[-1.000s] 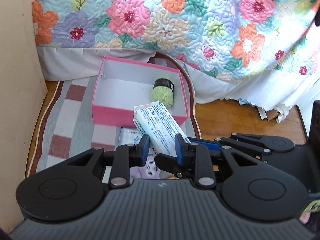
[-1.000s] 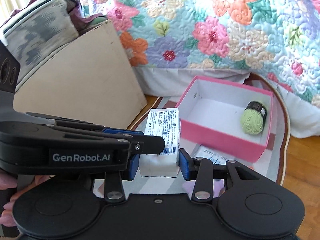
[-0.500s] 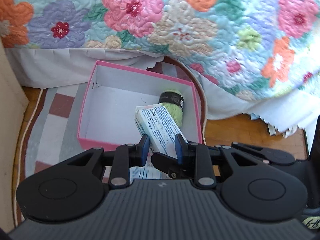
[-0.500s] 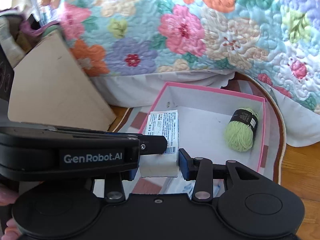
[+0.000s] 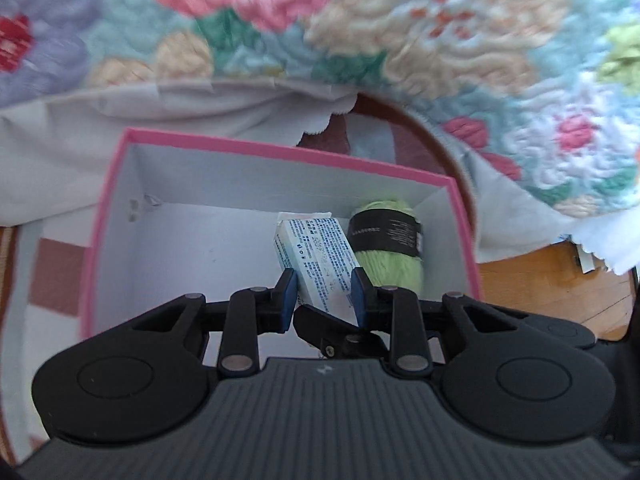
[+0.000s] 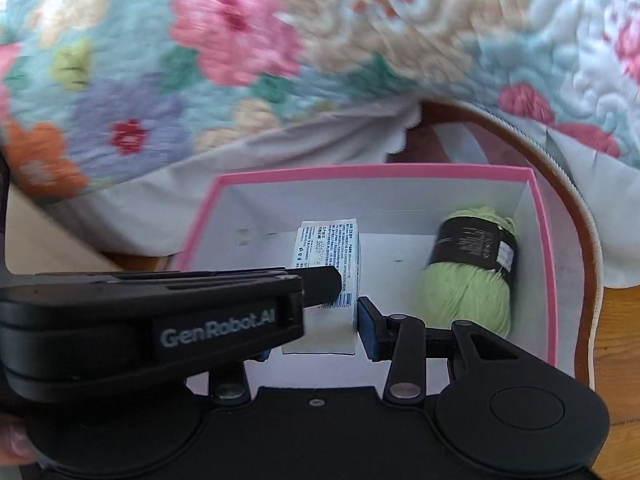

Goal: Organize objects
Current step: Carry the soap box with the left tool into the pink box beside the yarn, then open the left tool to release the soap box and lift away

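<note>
Noting one floral quilt [image 5: 440,32] | one pink box [image 5: 280,152] on striped rug [image 5: 52,276] | one green yarn ball [image 6: 472,280] inside | one white packet [image 5: 316,256] over box, clamped by left gripper [image 5: 322,296] and right gripper [image 6: 320,324]

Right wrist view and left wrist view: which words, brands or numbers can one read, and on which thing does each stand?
"GenRobot.AI": on the left gripper body.
White packet: blue print and a barcode, too small to read.
Green yarn, black band: text blurred.
Left wrist view: nothing readable.
</note>
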{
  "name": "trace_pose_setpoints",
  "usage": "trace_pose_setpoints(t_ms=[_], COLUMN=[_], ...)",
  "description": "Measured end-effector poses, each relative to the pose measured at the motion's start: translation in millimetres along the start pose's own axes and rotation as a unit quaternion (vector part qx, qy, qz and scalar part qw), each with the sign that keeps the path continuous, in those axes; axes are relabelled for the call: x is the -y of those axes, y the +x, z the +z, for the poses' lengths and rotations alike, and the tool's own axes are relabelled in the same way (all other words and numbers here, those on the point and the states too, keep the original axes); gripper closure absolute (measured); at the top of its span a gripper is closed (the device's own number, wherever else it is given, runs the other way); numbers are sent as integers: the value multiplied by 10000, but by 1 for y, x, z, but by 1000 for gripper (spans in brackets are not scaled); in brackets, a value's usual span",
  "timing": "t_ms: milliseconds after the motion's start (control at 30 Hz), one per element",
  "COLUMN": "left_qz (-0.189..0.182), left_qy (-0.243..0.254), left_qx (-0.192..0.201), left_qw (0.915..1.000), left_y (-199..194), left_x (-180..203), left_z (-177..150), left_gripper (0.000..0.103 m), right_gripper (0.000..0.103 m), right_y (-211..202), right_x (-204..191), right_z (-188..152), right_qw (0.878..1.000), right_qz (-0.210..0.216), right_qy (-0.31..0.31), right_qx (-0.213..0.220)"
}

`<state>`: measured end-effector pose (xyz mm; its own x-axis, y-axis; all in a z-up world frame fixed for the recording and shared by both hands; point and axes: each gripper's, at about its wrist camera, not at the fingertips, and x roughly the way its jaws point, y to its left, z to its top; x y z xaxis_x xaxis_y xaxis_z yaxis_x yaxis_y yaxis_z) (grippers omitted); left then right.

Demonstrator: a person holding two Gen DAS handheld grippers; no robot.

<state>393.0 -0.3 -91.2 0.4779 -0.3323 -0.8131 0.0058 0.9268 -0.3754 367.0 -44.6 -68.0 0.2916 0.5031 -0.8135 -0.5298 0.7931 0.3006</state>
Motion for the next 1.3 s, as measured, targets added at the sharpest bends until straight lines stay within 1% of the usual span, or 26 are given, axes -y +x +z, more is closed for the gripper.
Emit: trace_pose_setpoints(t_ms=[133, 200, 300, 400, 533, 633, 700, 767, 833, 867, 1000, 1133, 1167, 1200, 1267, 1300], left_qz=[-92, -185, -226, -296, -333, -289, -235, -299, -402, -385, -177, 206, 259, 283, 347, 363], left_qy=[-223, -330, -439, -664, -862, -859, -871, -946, -1026, -1008, -813, -243, -132, -63, 51, 113], left_qx=[-287, -381, -441, -531, -671, -786, -895, -967, -992, -985, -896, -798, -778, -750, -685, -652], left_qw=[9993, 9986, 9978, 9959, 9935, 9928, 9919, 9904, 9889, 9893, 9925, 9963, 9965, 9968, 9970, 9971], left_y=[39, 51, 63, 73, 87, 95, 100, 105, 107, 108, 106, 86, 79, 71, 51, 40], left_x=[-15, -22, -29, -39, -46, -44, -42, -41, -39, -36, -23, -4, 0, 4, 11, 15], left_z=[6, 7, 10, 12, 18, 18, 16, 14, 13, 13, 13, 10, 9, 9, 7, 5], left_gripper=[77, 77, 78, 78, 84, 87, 91, 91, 91, 91, 91, 86, 81, 78, 66, 65], right_gripper=[57, 57, 57, 57, 56, 55, 56, 56, 55, 56, 58, 58, 58, 58, 58, 58], right_y=[37, 50, 64, 75, 85, 88, 83, 77, 66, 61, 49, 38, 33, 28, 17, 10], right_x=[17, 20, 23, 22, 27, 30, 33, 38, 42, 43, 43, 43, 41, 38, 32, 29], right_z=[5, 7, 11, 15, 20, 19, 18, 18, 14, 12, 2, -7, -10, -13, -18, -20], right_qw=[9992, 9986, 9978, 9969, 9955, 9948, 9945, 9947, 9958, 9964, 9974, 9979, 9981, 9981, 9975, 9974], right_qz=[-96, -214, -300, -427, -543, -613, -588, -542, -411, -324, -338, -147, -126, -131, -151, -106], right_qy=[243, 229, 228, 178, 219, 157, 192, 196, 180, 152, 46, 5, -85, -224, -499, -567], right_qx=[-290, -419, -550, -633, -748, -801, -841, -854, -799, -766, -633, -627, -602, -566, -467, -423])
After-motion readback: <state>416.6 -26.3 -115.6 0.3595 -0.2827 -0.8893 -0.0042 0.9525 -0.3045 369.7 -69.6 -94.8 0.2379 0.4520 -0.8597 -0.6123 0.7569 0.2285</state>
